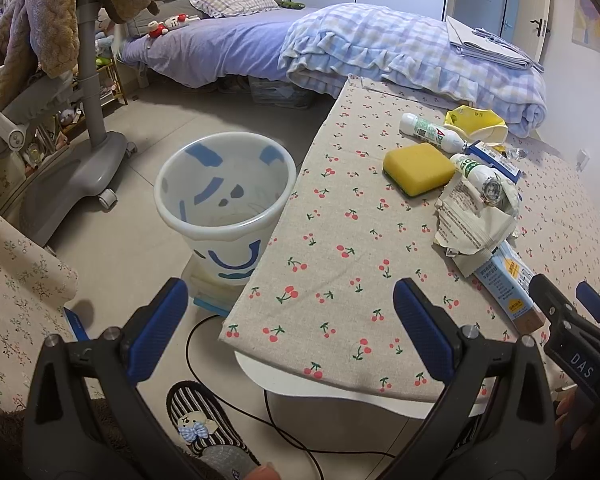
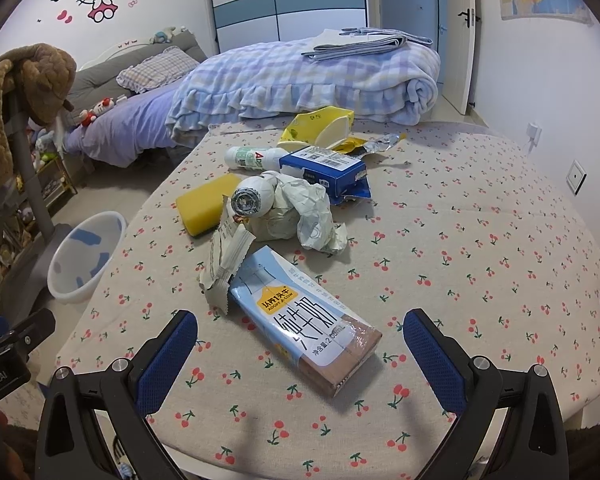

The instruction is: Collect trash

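A light blue milk carton (image 2: 304, 316) lies on the cherry-print tablecloth (image 2: 480, 240), just ahead of my open right gripper (image 2: 300, 344); it also shows in the left wrist view (image 1: 508, 284). Behind it lie a torn wrapper (image 2: 224, 264), crumpled paper (image 2: 312, 216), two white bottles (image 2: 250, 200) (image 2: 248, 158), a blue box (image 2: 324, 168) and a yellow carton (image 2: 320, 128). A white bin with blue patches (image 1: 224, 200) stands on the floor left of the table. My left gripper (image 1: 288, 320) is open and empty over the table's near left corner.
A yellow sponge (image 1: 418, 168) lies on the table by the trash. A grey wheeled stand (image 1: 88, 128) stands left of the bin. A bed (image 1: 340, 52) lies behind the table. A black cable (image 1: 268, 412) and a striped slipper (image 1: 208, 424) are on the floor below.
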A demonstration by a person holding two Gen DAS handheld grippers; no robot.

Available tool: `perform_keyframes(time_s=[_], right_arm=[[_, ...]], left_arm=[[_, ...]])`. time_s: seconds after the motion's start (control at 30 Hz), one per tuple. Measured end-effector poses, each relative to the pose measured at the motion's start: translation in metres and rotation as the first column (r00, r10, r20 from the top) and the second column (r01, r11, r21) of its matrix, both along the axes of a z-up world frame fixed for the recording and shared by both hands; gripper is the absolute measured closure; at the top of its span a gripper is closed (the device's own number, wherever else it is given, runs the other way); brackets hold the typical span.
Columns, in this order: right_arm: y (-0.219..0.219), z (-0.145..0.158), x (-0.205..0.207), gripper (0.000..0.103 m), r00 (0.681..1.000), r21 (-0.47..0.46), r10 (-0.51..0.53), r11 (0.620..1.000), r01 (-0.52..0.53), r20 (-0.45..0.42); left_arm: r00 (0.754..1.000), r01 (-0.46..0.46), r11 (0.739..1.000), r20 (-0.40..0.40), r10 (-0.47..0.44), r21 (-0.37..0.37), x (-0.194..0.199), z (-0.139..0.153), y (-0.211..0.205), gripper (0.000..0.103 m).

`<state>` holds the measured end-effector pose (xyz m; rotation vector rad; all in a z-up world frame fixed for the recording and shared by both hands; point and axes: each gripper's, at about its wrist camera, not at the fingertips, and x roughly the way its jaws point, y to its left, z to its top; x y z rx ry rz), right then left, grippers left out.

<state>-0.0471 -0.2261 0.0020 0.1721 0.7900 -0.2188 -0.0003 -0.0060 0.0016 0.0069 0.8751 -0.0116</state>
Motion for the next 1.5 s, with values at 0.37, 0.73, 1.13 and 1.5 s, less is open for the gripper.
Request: perform_keyframes(time_s=[0.37, 0.73, 1.13, 1.5], right_arm=[[0.0006, 0.0004, -0.0003, 0.000, 1.000, 0.000, -0.001, 1.000, 0.001, 0.000], [0.0013, -0.0005, -0.0008, 0.000, 1.000, 0.001, 0.000, 1.000, 0.000, 0.000], [0.0006, -0.0002, -0.0009, 0.000, 1.000, 0.002, 0.000, 1.000, 0.000, -0.002], [0.0001, 0.0001, -0.0010, 0.000, 1.000, 0.001, 0.000, 1.000, 0.000, -0.002]], left_arm=[[1.000, 0.000, 1.000, -0.001, 0.000, -0.001, -0.0001, 0.0000, 0.0003, 0.001], [1.000, 0.000, 1.000, 0.000, 0.000, -0.003, -0.0005, 0.0024, 0.0022, 0.001], [1.000, 0.001, 1.000, -0.001, -0.001, -0.003, -0.0003, 0.0024, 0.0020, 0.001], [1.000, 0.004, 1.000, 0.002, -0.004, -0.002, 0.0002, 0.0028, -0.0001, 0.001]])
